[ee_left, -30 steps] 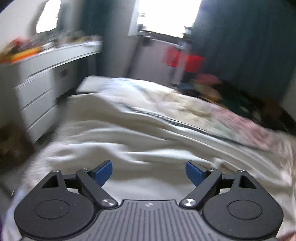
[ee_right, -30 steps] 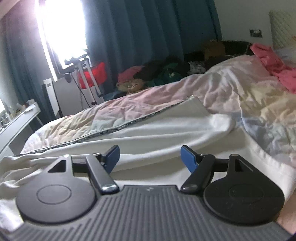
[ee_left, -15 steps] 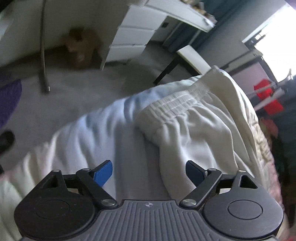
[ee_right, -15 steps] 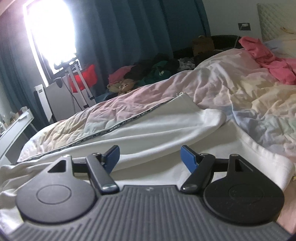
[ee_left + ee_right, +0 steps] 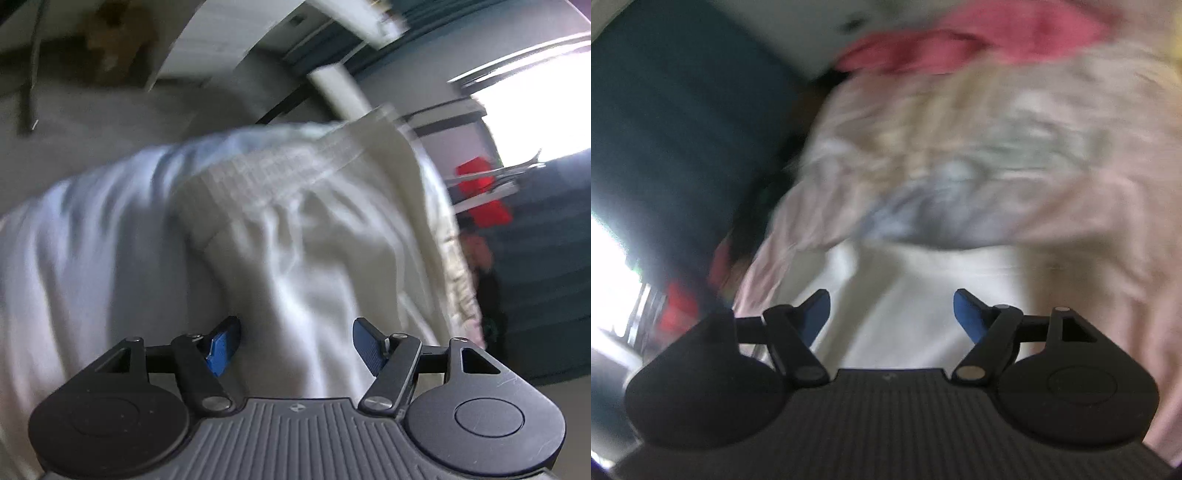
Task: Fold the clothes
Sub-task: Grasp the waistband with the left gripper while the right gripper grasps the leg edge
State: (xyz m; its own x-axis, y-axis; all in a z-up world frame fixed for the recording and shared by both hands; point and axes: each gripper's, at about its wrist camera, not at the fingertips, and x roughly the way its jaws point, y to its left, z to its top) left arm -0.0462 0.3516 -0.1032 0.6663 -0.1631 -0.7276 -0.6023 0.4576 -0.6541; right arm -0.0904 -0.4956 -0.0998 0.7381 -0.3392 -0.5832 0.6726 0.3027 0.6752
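Note:
White trousers (image 5: pixel 314 236) lie along the bed's edge, the ribbed elastic waistband (image 5: pixel 266 170) at the far end in the left wrist view. My left gripper (image 5: pixel 293 345) is open, its blue pads either side of the cloth just below the waistband. In the blurred right wrist view the trousers' other end (image 5: pixel 894 306) lies flat on the quilt. My right gripper (image 5: pixel 890 314) is open just above it and holds nothing.
A pastel quilt (image 5: pixel 960 155) covers the bed, with a pink garment (image 5: pixel 979 40) at its far end. A white bed sheet (image 5: pixel 81 236) hangs left of the trousers. White drawers (image 5: pixel 229 40) and grey floor (image 5: pixel 110 110) lie beyond. Dark curtains (image 5: pixel 665 129) stand left.
My left gripper has moved closer over the trousers near the waistband and its jaws have narrowed somewhat. My right gripper has swung sharply to face down the bed over the trousers' end.

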